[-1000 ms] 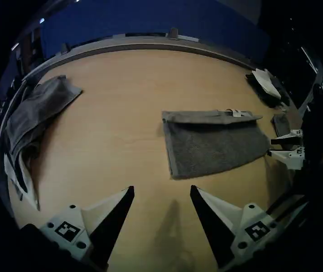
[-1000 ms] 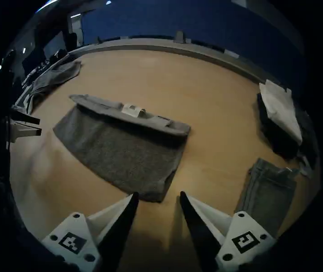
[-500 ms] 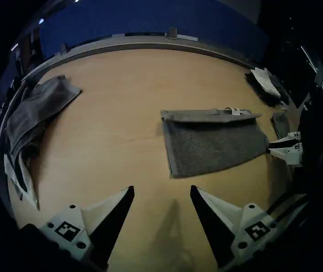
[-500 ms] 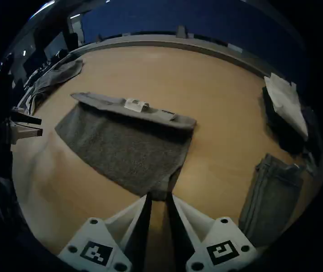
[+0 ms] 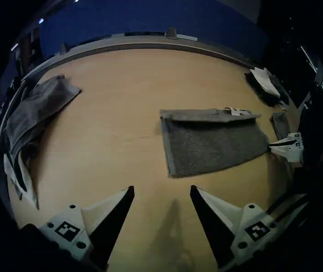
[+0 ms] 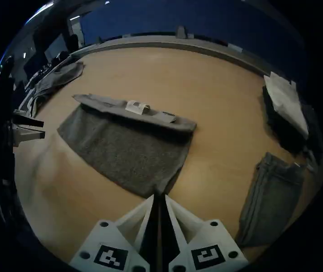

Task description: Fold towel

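The towel (image 6: 125, 145) lies flat on the wooden table (image 5: 116, 136). It is gray, with a folded band along its far edge and a white tag (image 6: 136, 107) on that band. The right gripper (image 6: 160, 196) has its fingers drawn together on the towel's near corner, with the cloth pinched at the tips and a thin dark slit behind them. In the left gripper view it sits at the towel's right corner. The left gripper (image 5: 161, 187) has its fingers wide apart over bare wood, gripping nothing, and a stretch of bare table lies between it and the towel's near edge.

A folded gray cloth (image 6: 270, 199) lies to the right of the right gripper, apart from the towel. Beyond it sits a dark stack (image 6: 288, 113) topped with white fabric. A heap of gray cloth (image 5: 39, 111) lies at the table's left edge. A blue wall (image 5: 161, 18) runs behind the table's far rim.
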Action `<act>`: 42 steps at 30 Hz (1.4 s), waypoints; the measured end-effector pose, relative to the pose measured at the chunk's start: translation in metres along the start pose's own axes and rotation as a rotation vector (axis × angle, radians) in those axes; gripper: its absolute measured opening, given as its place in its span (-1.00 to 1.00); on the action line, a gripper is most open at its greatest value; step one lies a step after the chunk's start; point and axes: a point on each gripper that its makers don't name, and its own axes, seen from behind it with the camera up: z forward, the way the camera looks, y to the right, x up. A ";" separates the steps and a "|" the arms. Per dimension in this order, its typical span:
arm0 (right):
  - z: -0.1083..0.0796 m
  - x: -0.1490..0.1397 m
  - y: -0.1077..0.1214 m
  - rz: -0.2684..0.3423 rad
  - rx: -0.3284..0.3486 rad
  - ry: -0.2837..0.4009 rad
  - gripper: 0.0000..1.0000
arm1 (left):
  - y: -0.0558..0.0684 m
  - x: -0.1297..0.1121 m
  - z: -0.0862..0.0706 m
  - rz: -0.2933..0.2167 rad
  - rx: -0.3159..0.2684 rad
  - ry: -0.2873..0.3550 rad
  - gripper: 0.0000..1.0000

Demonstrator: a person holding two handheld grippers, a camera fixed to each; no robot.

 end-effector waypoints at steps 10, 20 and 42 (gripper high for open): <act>-0.018 0.025 -0.003 -0.018 0.009 0.048 -0.97 | 0.000 0.004 -0.003 0.000 0.002 0.004 0.83; -0.039 0.058 -0.012 -0.079 0.015 0.102 -0.97 | 0.001 0.010 -0.007 -0.001 0.001 0.016 0.83; -0.042 0.105 -0.037 -0.231 0.043 0.125 -0.97 | -0.002 0.014 -0.023 -0.023 0.003 0.049 0.83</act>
